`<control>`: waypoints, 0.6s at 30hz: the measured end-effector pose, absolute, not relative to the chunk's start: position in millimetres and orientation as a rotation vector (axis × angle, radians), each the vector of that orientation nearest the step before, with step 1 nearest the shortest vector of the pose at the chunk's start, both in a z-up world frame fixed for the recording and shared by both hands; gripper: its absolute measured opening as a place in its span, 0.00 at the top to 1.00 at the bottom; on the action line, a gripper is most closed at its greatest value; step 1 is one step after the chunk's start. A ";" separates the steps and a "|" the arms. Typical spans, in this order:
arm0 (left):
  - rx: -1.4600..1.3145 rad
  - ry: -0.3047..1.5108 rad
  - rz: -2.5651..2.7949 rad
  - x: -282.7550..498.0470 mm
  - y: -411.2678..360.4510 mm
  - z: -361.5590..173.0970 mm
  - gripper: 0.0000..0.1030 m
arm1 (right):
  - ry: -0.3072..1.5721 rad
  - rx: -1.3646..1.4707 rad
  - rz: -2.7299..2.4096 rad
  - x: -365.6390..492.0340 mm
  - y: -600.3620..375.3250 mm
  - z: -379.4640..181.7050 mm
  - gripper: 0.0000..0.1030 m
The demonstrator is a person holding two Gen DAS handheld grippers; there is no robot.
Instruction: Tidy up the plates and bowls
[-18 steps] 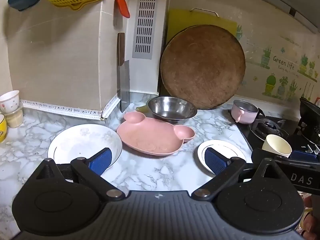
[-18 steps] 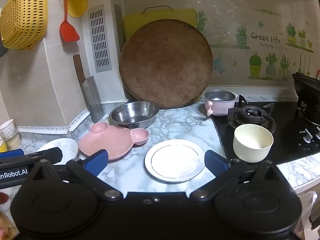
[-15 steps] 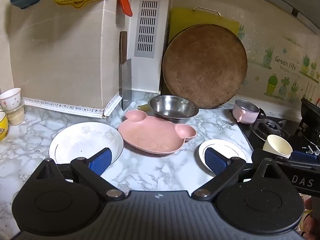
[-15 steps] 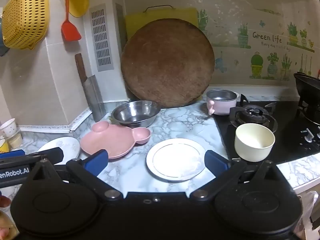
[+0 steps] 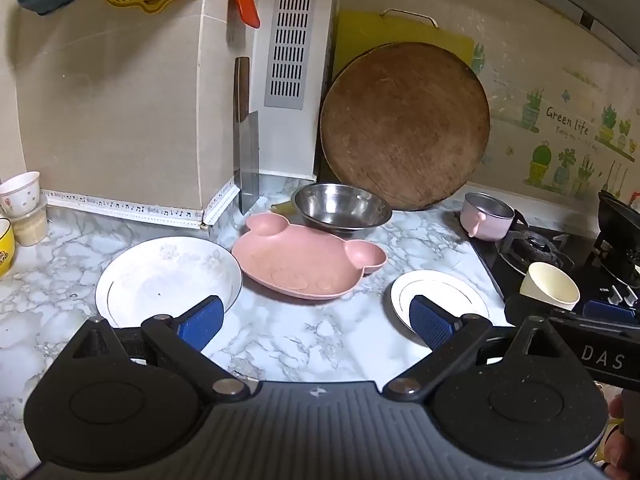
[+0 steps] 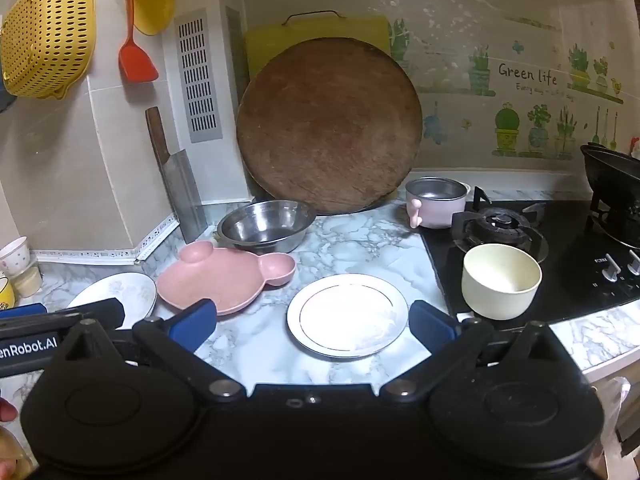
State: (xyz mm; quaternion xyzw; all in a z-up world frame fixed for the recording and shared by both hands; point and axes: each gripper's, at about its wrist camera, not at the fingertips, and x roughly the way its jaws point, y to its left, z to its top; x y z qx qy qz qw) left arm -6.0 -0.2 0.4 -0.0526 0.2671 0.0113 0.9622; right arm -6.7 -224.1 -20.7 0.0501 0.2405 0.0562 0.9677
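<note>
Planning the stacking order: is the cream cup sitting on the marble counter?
No, the cream cup stands on the black stove top.

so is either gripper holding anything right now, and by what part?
Nothing held. Left gripper and right gripper are both open above the counter, with nothing between the pads.

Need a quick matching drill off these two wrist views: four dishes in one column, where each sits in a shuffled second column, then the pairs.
Things:
1. cream bowl
2. steel bowl
3. pink bear plate
4. small white plate

Places:
A. on the marble counter, in front of the open right gripper
B. on the black stovetop, near its front edge
C. in front of the round wooden board leaning on the wall
D. between the flowered white plate and the small white plate

Pairs: 1-B, 2-C, 3-D, 4-A
</note>
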 end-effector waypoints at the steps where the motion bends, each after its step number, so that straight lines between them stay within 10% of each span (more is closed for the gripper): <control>1: -0.107 0.541 0.022 -7.0 -0.6 0.5 0.03 | 0.488 0.102 0.111 -7.9 -224.6 -20.4 0.00; 18: -0.114 0.555 0.004 -9.9 -4.0 6.3 0.03 | 0.499 0.104 0.090 -14.1 -225.8 -16.9 0.00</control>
